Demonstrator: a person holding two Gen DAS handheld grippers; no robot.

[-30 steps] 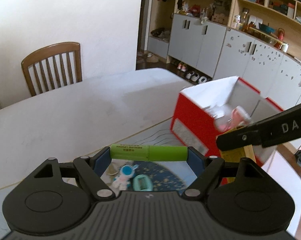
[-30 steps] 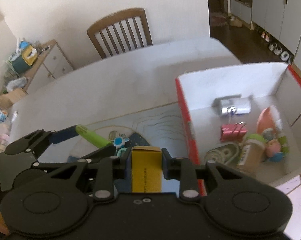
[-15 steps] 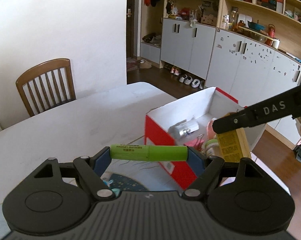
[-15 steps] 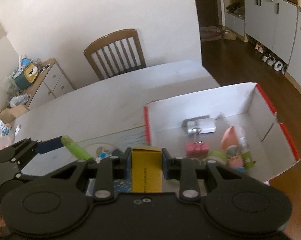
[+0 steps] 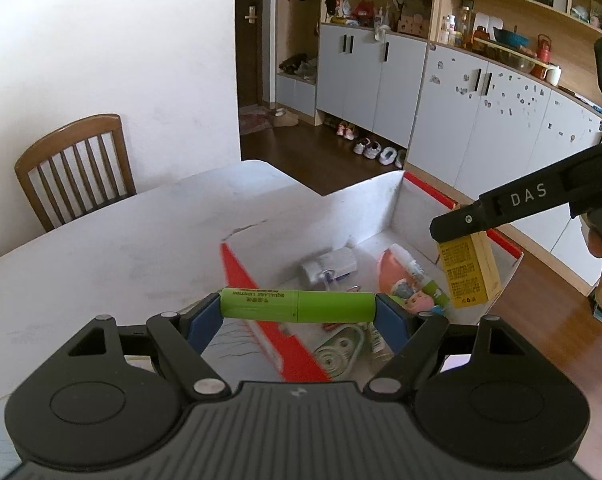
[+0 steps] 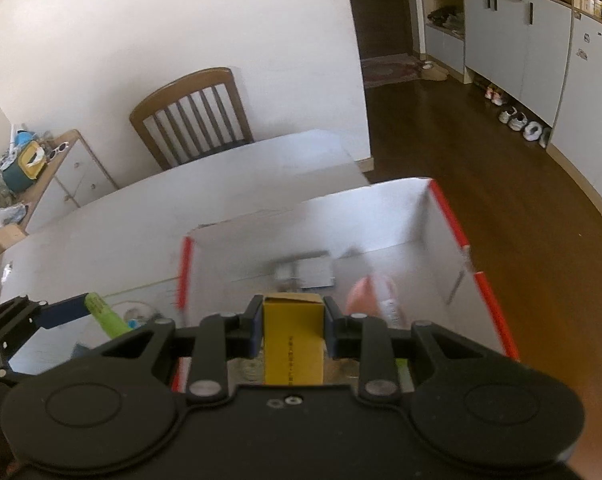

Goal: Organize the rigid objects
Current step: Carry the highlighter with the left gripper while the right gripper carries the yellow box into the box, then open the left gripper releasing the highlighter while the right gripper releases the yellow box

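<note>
right gripper clamped on the yellow box sits nearest over the red box; left gripper pinches the green tube endwise (long axis 9-to-3), box interior at 12.

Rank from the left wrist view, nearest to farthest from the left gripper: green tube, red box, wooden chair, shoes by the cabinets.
1. green tube, held between the left gripper fingers.
2. red box, just below and ahead.
3. wooden chair, far left, across the table.
4. shoes, on the floor beyond.

A green lip-balm tube lies crosswise, clamped end to end, above the near edge of a red-and-white carton. A yellow box hangs upright over the carton's cluttered inside
</note>
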